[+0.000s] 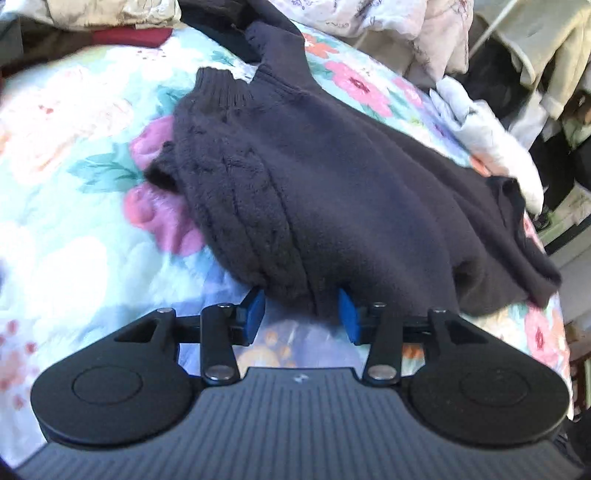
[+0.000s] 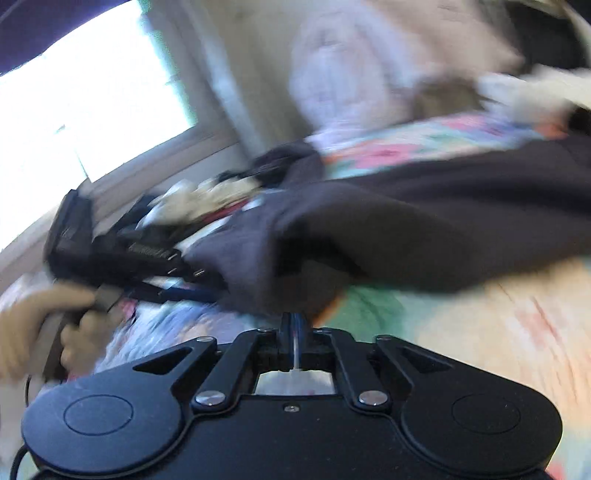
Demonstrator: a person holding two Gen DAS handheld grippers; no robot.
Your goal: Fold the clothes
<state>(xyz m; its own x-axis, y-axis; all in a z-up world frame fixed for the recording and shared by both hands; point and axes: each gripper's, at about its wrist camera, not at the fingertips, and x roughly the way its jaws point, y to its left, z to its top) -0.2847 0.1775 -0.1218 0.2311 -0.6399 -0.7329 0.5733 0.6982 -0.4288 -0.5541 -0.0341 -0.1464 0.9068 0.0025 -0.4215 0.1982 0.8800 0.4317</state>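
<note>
Your left tool [image 1: 301,314] stands part open at the near edge of the dark sweater [image 1: 314,192], its blue pads [image 1: 255,314] on either side of a hanging fold without pressing it, so nothing is held there. Your right tool [image 2: 293,325] is pinched to a thin slit right at the sweater's [image 2: 406,236] near hem; the blur hides whether any cloth is caught between the pads.

The sweater lies bunched on the floral bedspread [image 1: 74,229], ribbed cuff [image 1: 218,88] towards the far side, one sleeve trailing beyond it. Your left hand [image 2: 40,325] and its tool show at the left of the right wrist view.

The risks:
- If the right tool has missed the hem, lifting will leave that side behind and skew the fold.
- With the left side loose, a pull from the right alone could drag the whole sweater across the bedspread.
- The pile of other clothes [image 1: 388,22] at the far edge could snag the sleeve.
</note>
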